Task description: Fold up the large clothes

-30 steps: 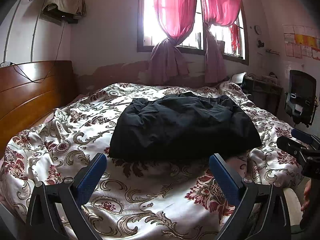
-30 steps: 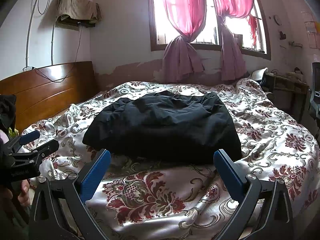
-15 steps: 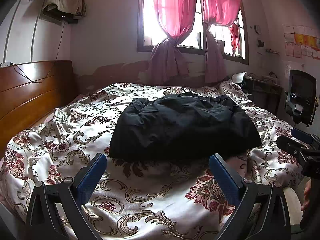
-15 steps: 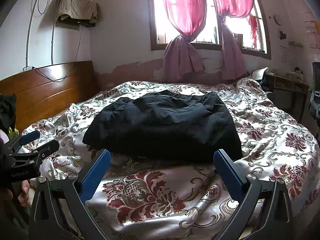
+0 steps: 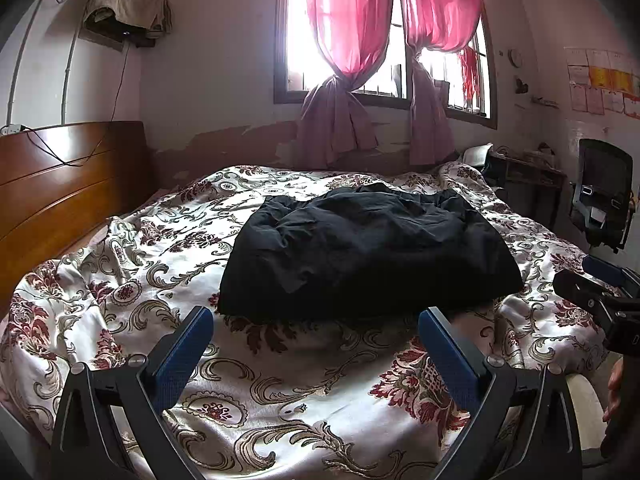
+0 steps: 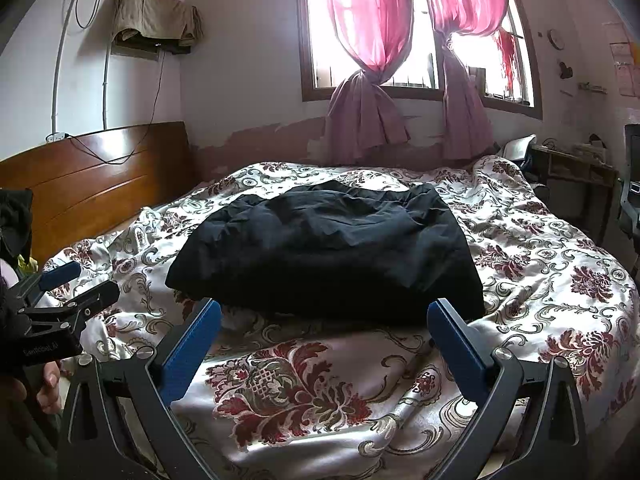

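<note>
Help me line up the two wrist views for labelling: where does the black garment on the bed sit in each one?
Left wrist: black garment lies centre, slightly right, beyond the open left gripper.
Right wrist: it lies centre, beyond the open right gripper.
Shared landmark: the pink curtains above it.

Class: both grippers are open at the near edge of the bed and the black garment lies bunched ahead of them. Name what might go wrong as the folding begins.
1. The black garment is rumpled with layers overlapping, so the left gripper or right gripper may pinch several layers at once and give a crooked fold.
2. The floral bedspread is loose and wrinkled right under the garment's near edge; a low grasp could catch it too and drag it up.
</note>
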The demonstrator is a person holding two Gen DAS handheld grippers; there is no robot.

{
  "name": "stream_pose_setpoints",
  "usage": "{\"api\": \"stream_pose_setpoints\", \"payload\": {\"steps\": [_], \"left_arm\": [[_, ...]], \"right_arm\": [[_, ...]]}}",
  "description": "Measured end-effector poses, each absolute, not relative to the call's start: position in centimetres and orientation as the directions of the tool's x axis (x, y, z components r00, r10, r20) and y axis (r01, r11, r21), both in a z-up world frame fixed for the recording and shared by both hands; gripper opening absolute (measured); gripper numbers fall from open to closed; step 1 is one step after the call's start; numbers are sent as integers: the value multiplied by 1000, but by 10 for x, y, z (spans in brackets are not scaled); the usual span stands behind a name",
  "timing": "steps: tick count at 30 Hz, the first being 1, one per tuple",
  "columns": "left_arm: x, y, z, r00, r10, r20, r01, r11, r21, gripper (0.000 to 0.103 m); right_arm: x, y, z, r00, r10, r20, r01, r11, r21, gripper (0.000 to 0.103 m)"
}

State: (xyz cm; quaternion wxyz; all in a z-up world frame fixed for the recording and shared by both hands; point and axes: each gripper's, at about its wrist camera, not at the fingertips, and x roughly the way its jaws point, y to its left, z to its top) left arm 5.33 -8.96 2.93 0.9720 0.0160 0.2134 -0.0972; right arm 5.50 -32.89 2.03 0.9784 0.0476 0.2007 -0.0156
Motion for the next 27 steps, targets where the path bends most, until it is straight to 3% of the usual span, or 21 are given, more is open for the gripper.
{"api": "stream_pose_setpoints", "payload": {"steps": [27], "left_arm": [[50, -90, 22, 884, -188, -428, 201, 979, -15, 103]], "right_arm": [[56, -328, 21, 919, -12, -395, 51, 995, 87, 102]]}}
